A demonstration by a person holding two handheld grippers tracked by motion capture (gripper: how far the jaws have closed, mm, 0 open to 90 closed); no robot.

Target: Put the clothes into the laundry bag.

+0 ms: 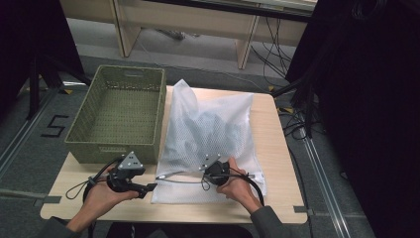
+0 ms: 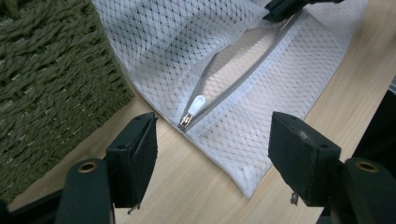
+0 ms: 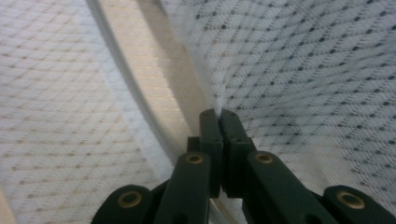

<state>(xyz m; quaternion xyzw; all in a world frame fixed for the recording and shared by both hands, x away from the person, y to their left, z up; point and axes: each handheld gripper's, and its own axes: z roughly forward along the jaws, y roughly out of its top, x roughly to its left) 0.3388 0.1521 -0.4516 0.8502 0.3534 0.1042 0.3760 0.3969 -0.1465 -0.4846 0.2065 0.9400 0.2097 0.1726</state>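
On our pale wooden bench (image 1: 277, 163), beside the green woven basket (image 1: 119, 111), lies the white mesh laundry bag (image 1: 210, 134); our right gripper (image 3: 218, 114) pinches its mesh by the half-open zipper while our left gripper (image 2: 212, 140), fingers apart, must next close on the zipper pull (image 2: 192, 109).

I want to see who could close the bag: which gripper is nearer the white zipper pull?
Left. The left gripper hovers open just short of the zipper pull, not touching it. The right gripper is farther along the zipper, shut on the mesh laundry bag.
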